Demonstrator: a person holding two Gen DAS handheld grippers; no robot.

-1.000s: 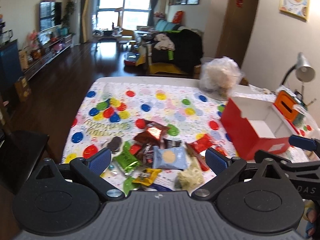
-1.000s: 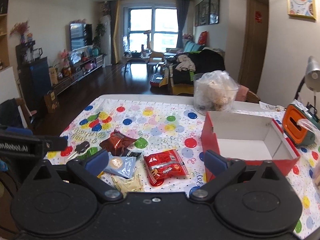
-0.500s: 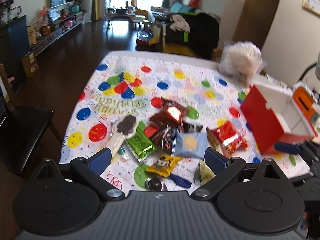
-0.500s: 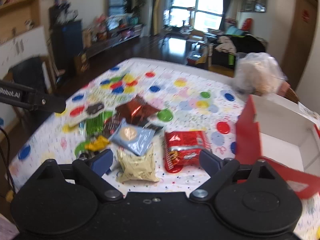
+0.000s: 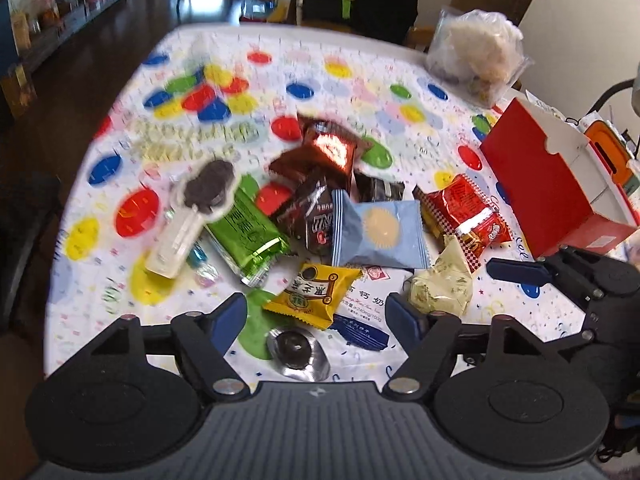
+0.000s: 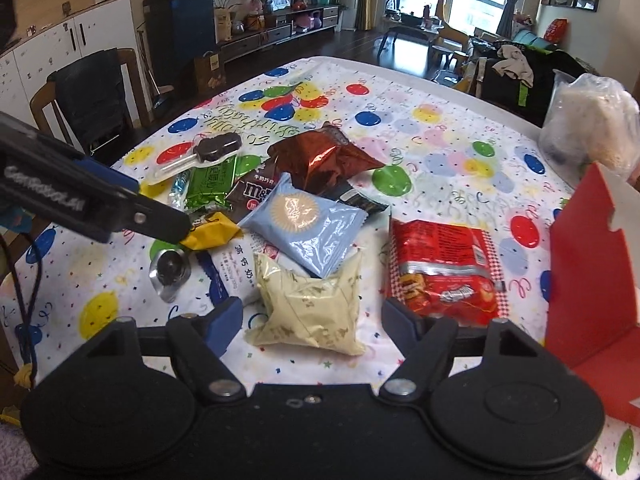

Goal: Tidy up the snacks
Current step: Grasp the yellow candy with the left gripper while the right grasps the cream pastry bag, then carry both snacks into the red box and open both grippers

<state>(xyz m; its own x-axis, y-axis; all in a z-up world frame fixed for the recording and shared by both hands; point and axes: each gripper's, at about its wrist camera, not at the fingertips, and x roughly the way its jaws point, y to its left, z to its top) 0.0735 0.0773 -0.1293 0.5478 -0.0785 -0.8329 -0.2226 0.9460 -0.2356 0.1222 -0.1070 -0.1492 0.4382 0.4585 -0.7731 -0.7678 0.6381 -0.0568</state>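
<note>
A pile of wrapped snacks lies on the balloon-print tablecloth point(image 5: 352, 80). My left gripper point(image 5: 316, 316) hangs low over the pile's near edge with its jaws closing. A yellow packet point(image 5: 316, 294) lies between them, untouched by the pads. My right gripper point(image 6: 314, 320) is also closing, around a cream packet point(image 6: 308, 304), with gaps on both sides. A light blue packet point(image 6: 304, 224) and a red packet point(image 6: 440, 264) lie just beyond. The open red box point(image 6: 588, 280) stands to the right.
A clear bag of food point(image 6: 592, 120) stands at the table's back right, with an orange item point(image 5: 608, 152) behind the box. A chair point(image 6: 92, 92) is at the table's left side. Green point(image 5: 248, 232) and brown foil point(image 5: 328, 148) packets lie further in.
Both grippers have come down and tilted toward the snack pile, which now fills the views. Both pairs of jaws have narrowed.
</note>
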